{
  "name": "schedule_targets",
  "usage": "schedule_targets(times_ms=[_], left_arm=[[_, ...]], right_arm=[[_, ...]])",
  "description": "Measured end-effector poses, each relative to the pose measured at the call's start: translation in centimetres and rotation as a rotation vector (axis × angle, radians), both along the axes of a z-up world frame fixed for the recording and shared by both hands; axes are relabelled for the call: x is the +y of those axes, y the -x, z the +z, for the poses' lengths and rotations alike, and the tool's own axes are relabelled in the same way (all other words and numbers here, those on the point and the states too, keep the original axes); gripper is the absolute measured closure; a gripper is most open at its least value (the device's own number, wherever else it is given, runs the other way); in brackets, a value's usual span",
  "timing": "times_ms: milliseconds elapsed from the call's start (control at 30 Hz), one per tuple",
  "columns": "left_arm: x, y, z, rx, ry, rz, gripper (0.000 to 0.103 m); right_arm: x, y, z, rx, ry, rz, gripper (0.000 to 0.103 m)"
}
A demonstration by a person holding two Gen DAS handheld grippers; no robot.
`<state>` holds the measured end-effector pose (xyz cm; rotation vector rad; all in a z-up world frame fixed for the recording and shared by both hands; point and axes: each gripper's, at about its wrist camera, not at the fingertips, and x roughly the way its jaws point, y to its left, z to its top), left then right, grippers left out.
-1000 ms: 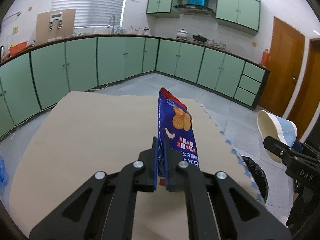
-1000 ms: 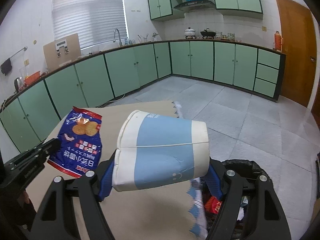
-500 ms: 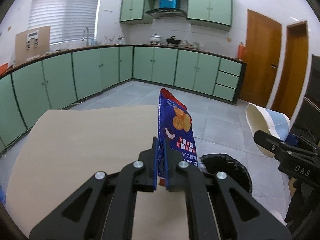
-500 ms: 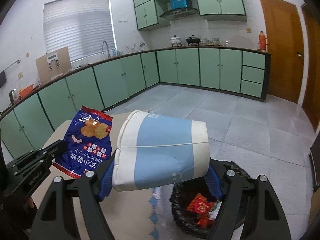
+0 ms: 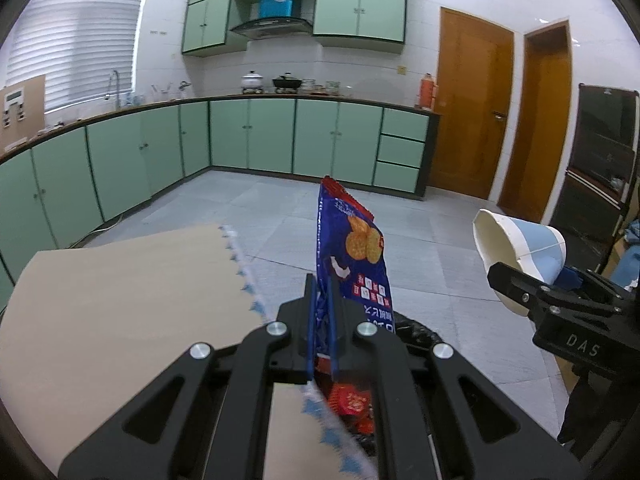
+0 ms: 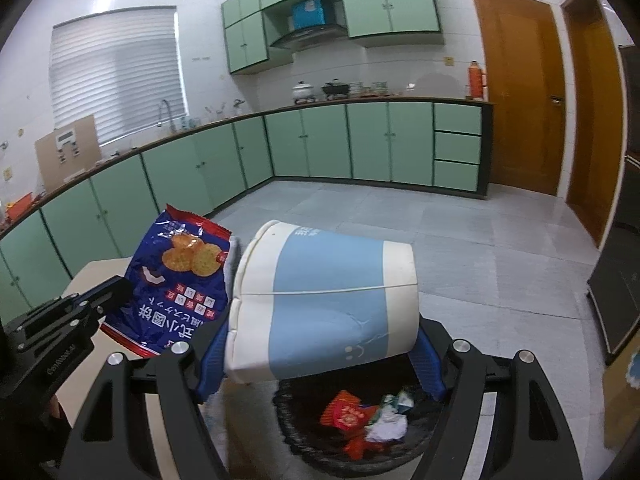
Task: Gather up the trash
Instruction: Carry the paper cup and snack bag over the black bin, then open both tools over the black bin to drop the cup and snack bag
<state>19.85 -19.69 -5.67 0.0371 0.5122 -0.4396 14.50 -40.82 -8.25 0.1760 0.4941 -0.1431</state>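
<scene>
My left gripper [image 5: 322,300] is shut on the lower edge of a blue snack bag [image 5: 352,256] printed with round crackers, which stands upright above the fingers. My right gripper [image 6: 320,344] is shut on a white and light-blue paper cup [image 6: 324,304] lying sideways between its blue pads. Below both hangs a bin lined with a black bag [image 6: 320,444], holding red wrappers and crumpled paper. From the right wrist view the snack bag [image 6: 176,276] and left gripper [image 6: 116,292] sit to the left; from the left wrist view the cup [image 5: 520,248] is at right.
A table with a beige cloth [image 5: 120,300] and blue-trimmed edge lies left of the bin. Green kitchen cabinets [image 5: 256,136] line the far walls. Wooden doors [image 5: 472,104] stand at right, with a dark cabinet [image 5: 600,168] beside them. Grey tiled floor [image 6: 480,264] spreads around the bin.
Both grippers have swung right, off the table and over the bin, each still holding its item. The bin's inside with red wrappers has come into view beneath them.
</scene>
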Motion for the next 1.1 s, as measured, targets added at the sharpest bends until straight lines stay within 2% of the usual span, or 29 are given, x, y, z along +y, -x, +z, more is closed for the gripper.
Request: schedule_targets(times_ms=[267,800,1100], left_arm=[[-4.3,-2.0,-1.5,0.027,-0.001,-0.058,0.099],[-10.3,-7.3,-7.5,0.137,-0.072,-0.100,0.099],[-12.4,-8.9,-9.2,0.160,-0.099,-0.110,0.098]], right_arm=[[-3.0,0.3,-1.0,0.011,0.005,-0.056,0.028],[-7.9,-2.8,-7.9,0.131,-0.004,-0.129,0.028],[-9.4,-4.9,-10.8,0.181,-0.028,-0.135,0.028]])
